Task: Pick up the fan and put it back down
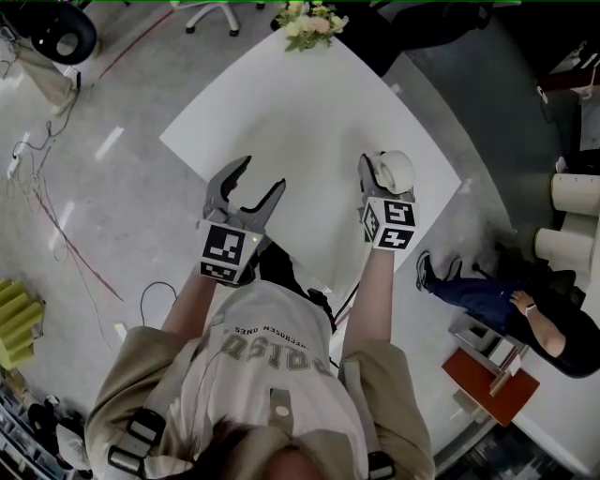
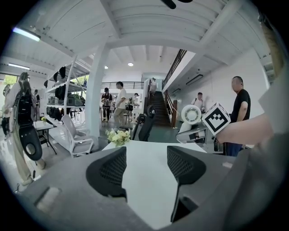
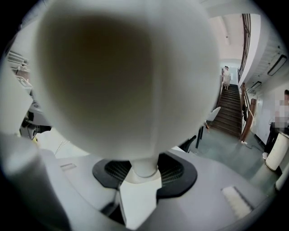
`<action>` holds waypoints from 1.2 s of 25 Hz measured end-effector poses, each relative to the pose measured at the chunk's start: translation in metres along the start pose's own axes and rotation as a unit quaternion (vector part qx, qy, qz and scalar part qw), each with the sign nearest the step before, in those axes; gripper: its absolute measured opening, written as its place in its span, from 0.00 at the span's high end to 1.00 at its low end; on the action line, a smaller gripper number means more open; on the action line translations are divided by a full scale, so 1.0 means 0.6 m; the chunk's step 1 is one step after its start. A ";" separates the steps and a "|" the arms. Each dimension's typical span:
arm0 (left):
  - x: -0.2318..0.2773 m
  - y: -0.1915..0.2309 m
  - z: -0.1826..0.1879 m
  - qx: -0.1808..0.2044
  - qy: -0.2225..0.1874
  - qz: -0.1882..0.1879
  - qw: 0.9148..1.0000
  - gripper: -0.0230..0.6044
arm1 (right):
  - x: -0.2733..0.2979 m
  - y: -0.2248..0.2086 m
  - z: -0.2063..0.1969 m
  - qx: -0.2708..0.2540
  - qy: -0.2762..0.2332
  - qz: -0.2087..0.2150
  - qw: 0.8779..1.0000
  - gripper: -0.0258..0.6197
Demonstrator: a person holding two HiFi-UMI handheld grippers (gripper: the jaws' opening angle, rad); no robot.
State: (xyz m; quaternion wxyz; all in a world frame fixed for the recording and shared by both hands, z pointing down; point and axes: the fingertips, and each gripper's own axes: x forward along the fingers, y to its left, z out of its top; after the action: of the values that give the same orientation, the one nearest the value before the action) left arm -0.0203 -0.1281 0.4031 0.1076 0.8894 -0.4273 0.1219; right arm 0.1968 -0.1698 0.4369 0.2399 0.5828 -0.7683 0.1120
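Observation:
The small white fan (image 1: 396,171) hangs above the right side of the white table (image 1: 281,112), with my right gripper (image 1: 376,180) shut on it. In the right gripper view the fan's round back (image 3: 122,76) fills most of the picture, and the black pads (image 3: 178,173) clamp its thin neck just above the base. My left gripper (image 1: 251,184) is held over the table's near edge, open, with nothing between its fingers (image 2: 183,164). From the left gripper view the fan (image 2: 190,113) shows off to the right, beside the right gripper's marker cube (image 2: 216,118).
A bunch of pale flowers (image 1: 309,23) stands at the table's far corner (image 2: 118,136). A person (image 1: 511,305) sits on the floor to the right, near a red box (image 1: 487,380). Cables (image 1: 56,216) run across the floor on the left. A chair (image 2: 74,137) and several people stand beyond.

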 end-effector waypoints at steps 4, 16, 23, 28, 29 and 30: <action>0.006 0.000 -0.005 -0.005 0.002 0.001 1.000 0.50 | 0.002 0.000 0.003 -0.003 -0.001 0.004 1.000 0.70; 0.028 -0.001 -0.037 -0.019 0.026 0.004 0.999 0.50 | 0.050 0.009 -0.025 -0.002 0.017 0.028 0.999 0.70; 0.047 0.003 -0.050 -0.024 0.036 0.009 0.999 0.50 | 0.080 0.006 -0.041 0.001 0.028 0.038 0.999 0.70; 0.056 0.004 -0.062 -0.029 0.042 0.012 0.999 0.50 | 0.097 0.005 -0.054 0.002 0.034 0.043 0.998 0.70; 0.056 0.003 -0.065 -0.031 0.044 0.013 0.998 0.50 | 0.099 0.006 -0.057 0.003 0.036 0.044 0.998 0.70; 0.056 0.003 -0.067 -0.033 0.045 0.014 0.998 0.50 | 0.101 0.007 -0.060 0.003 0.038 0.046 0.998 0.70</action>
State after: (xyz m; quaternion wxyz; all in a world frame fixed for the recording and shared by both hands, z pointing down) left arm -0.0067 -0.1420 0.4515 0.1543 0.8729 -0.4381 0.1491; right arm 0.1891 -0.2032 0.4984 0.2613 0.5433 -0.7842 0.1473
